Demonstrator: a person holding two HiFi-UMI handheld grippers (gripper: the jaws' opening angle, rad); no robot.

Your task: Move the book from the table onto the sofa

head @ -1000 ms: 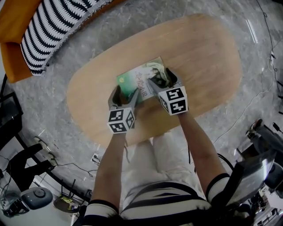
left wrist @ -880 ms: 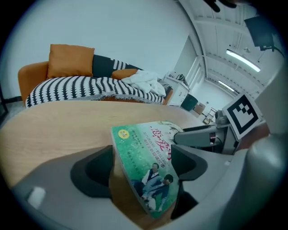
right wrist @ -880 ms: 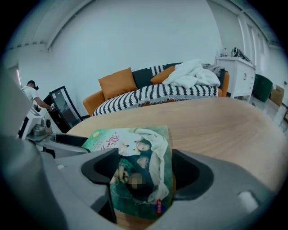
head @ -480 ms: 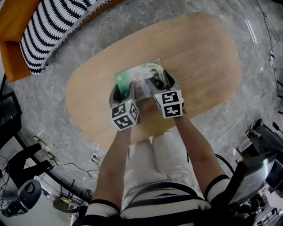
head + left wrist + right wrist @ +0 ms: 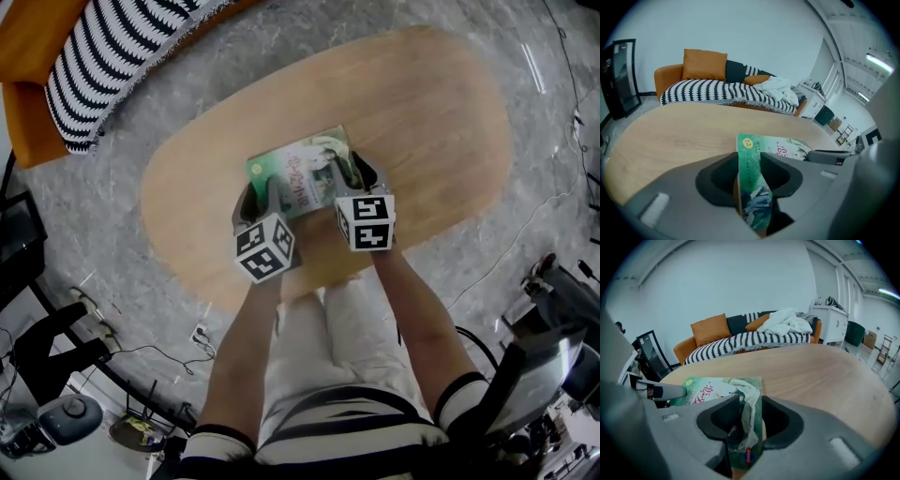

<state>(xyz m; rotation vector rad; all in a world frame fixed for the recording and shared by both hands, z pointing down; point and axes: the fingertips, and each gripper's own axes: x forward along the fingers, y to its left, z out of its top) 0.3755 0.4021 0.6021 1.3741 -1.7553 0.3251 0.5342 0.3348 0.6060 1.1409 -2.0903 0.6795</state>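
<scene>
A thin green book (image 5: 298,169) lies on the oval wooden table (image 5: 422,112), its near edge lifted. My left gripper (image 5: 261,195) grips the book's near left corner and my right gripper (image 5: 352,174) the near right corner. Both pairs of jaws are closing, with the book pinched between the pads. In the left gripper view the book's green edge (image 5: 751,180) stands upright between the jaws. The right gripper view shows the cover (image 5: 717,387) bent up in the jaws. The orange sofa (image 5: 28,103) with a striped blanket (image 5: 103,56) stands beyond the table's far left.
White cloth (image 5: 780,91) and orange cushions (image 5: 704,64) lie on the sofa. Grey marble floor (image 5: 234,37) separates table and sofa. A dark stand (image 5: 19,244) is at the left. Cables and equipment (image 5: 66,417) sit on the floor near my legs.
Both grippers have closed on the book's near edge. The left gripper rolled and shifted slightly right. The book's near edge has lifted off the table.
</scene>
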